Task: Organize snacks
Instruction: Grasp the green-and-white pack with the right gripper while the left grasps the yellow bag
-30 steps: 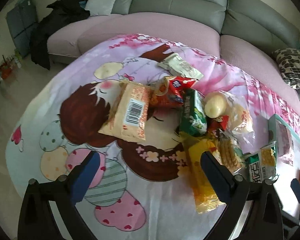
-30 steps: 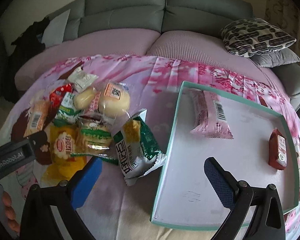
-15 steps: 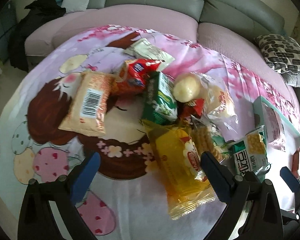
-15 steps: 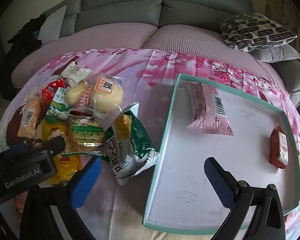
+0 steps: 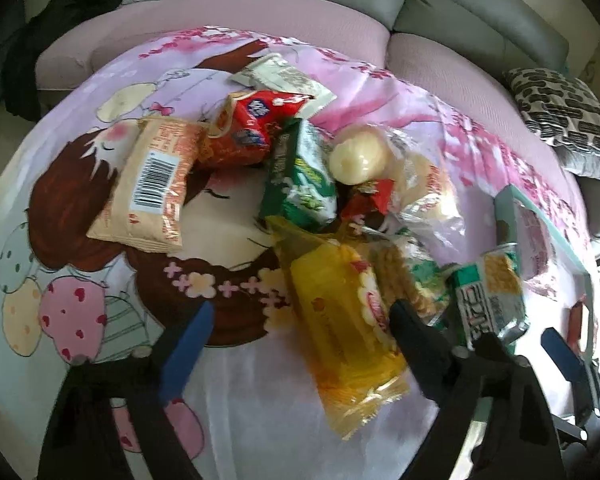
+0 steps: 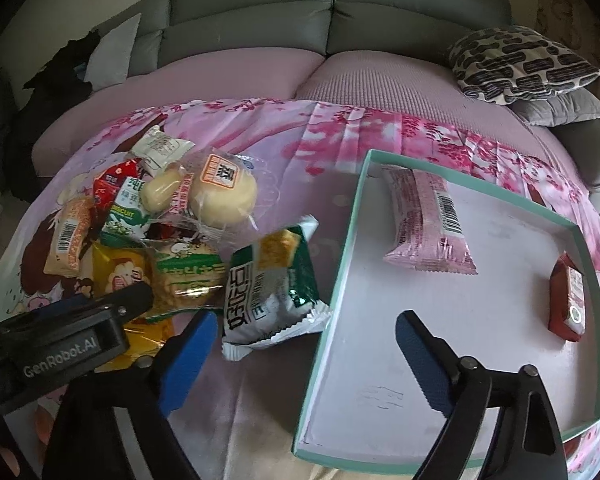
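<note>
A pile of snack packets lies on the cartoon-print cloth (image 5: 80,240). My left gripper (image 5: 300,340) hangs low over the pile's near edge, its jaws closing. The yellow packet (image 5: 340,332) lies between them; the left pad stands clear of it. My right gripper (image 6: 300,348) straddles the left wall of the teal-rimmed tray (image 6: 340,272), jaws closing, pressing on nothing. The green-and-white packet (image 6: 268,292) lies just ahead of it. A pink packet (image 6: 428,224) and a small red packet (image 6: 568,300) lie in the tray.
The pile also holds a beige barcode packet (image 5: 152,184), a red packet (image 5: 252,120), a green packet (image 5: 300,176) and wrapped buns (image 5: 360,156). A grey sofa (image 6: 340,20) with a patterned cushion (image 6: 520,64) runs behind. The left gripper's body (image 6: 60,340) crosses the right wrist view.
My left gripper has swung right and down to the pile, so the yellow packet now lies between its jaws. Both pairs of jaws have narrowed. The right gripper has stayed put.
</note>
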The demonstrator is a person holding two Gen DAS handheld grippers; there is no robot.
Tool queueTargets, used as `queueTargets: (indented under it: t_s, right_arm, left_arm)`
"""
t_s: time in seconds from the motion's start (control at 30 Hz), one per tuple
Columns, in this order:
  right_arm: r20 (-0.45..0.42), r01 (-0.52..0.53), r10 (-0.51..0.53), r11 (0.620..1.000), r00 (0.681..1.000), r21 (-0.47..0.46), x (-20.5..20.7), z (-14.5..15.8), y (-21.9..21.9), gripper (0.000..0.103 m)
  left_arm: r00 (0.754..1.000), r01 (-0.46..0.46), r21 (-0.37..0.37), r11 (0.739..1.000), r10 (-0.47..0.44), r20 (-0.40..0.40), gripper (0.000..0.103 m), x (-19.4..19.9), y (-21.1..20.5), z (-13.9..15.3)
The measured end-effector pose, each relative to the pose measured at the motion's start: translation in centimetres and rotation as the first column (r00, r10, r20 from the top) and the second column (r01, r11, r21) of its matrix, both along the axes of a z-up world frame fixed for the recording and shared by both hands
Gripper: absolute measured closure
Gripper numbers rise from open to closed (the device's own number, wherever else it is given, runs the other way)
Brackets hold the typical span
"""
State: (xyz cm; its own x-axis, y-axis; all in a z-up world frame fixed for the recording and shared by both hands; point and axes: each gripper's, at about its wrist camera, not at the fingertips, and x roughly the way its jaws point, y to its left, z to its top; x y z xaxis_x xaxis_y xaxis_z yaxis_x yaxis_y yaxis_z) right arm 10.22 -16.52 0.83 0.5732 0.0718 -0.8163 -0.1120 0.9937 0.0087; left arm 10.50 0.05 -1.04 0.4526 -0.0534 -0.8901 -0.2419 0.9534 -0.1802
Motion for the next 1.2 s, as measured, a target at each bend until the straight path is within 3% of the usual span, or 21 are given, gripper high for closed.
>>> queueTargets:
  t_s: [0.27,0.37,0.77,1.2]
  right_arm:
    - [0.008,-0.012,0.012,1.000,1.000,0.005,-0.1,0.2,0.1,0.015]
    - [0.008,-0.009,0.008,1.000,1.000,0.008,0.0,0.2,0.0,0.015]
    - [0.043,-0.020,0.019,0.999,0.999,0.033,-0.2,1.0,0.0,0.015]
    - [0.045,-0.078,0.079,0.997,0.996,-0.014,-0.2,0.6,1.6,0.024]
  left_arm:
    - [0.999,0.039,-0.079,0.996,-0.038,0.016,0.053,0.1,-0.7,0.2]
    - [0.999,0.042,-0.082,0.996,-0.040,0.022,0.057,0.1,-0.9,0.4]
    - [1.000,0.003,-0.087,0.996,-0.001,0.024,0.060,0.2,0.5,0.8]
    - [0.998,-0.056,-0.120,0.991,0.060,0.025,0.063,-0.5,2.6,0.8]
